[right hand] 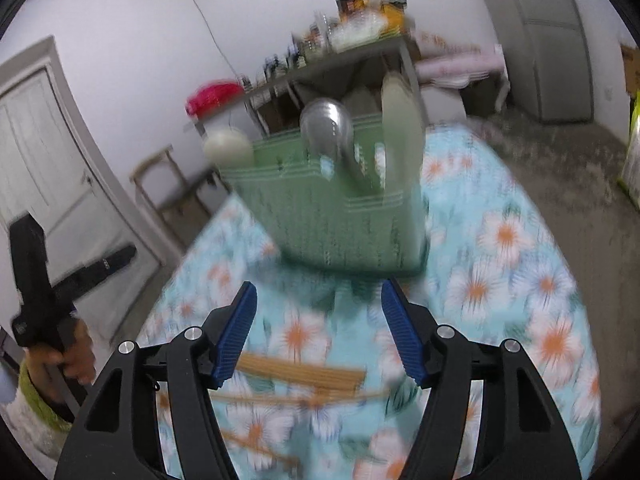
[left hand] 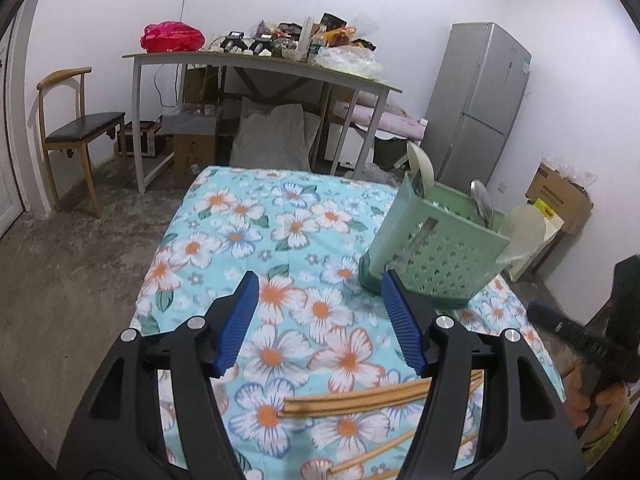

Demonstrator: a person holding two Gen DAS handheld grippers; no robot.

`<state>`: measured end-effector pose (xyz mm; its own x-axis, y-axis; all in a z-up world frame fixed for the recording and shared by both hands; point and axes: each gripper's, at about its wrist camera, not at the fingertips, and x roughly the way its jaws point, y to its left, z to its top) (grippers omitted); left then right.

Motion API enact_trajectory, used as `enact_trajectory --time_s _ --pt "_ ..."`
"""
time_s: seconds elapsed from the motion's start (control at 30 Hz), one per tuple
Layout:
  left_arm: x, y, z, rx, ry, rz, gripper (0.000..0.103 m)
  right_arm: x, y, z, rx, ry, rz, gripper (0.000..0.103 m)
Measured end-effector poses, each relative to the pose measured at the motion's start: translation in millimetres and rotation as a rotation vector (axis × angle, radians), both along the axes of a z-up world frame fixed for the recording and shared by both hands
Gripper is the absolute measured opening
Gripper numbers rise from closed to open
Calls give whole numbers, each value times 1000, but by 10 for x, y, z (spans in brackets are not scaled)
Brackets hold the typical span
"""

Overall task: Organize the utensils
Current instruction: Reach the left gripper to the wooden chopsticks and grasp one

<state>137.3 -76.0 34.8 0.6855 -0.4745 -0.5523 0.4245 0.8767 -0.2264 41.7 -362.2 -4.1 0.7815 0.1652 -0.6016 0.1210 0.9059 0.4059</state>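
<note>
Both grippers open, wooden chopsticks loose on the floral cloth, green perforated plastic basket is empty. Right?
Not quite: the green perforated plastic basket isn't empty. The right wrist view shows a metal spoon and pale utensils standing in it. Both grippers are open; wooden chopsticks lie loose on the floral cloth.

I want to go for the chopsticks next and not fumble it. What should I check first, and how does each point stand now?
1. Left gripper jaws open, nothing held: ok.
2. Right gripper jaws open, nothing held: ok.
3. Chopsticks lie loose on the floral cloth, not yet gathered: ok to grasp.
4. Green basket upright on the cloth: ok.
5. Free slot in the basket beside the metal spoon: cannot tell.
6. Right wrist view sharp enough to aim: not ok, blurred.
</note>
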Motion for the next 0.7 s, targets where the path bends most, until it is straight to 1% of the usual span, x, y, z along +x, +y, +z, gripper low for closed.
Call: enact_trajectory --time_s 0.13,0.2,0.3,0.4,0.6,0.7 --pt "-79 20 -74 5 24 -2 62 -5 72 -234 57 106 5 63" --pt "-111 19 -108 8 38 -3 62 9 102 -317 65 153 4 63" --pt "-145 24 -145 13 48 -8 62 31 141 -395 78 200 3 63" --pt "-178 18 -163 17 51 -11 62 48 171 -416 84 225 4 63" --pt "-208 15 -194 23 57 -14 62 66 202 -428 88 243 3 63" --pt "-213 10 -209 26 62 -16 62 64 196 -438 94 250 -1 65"
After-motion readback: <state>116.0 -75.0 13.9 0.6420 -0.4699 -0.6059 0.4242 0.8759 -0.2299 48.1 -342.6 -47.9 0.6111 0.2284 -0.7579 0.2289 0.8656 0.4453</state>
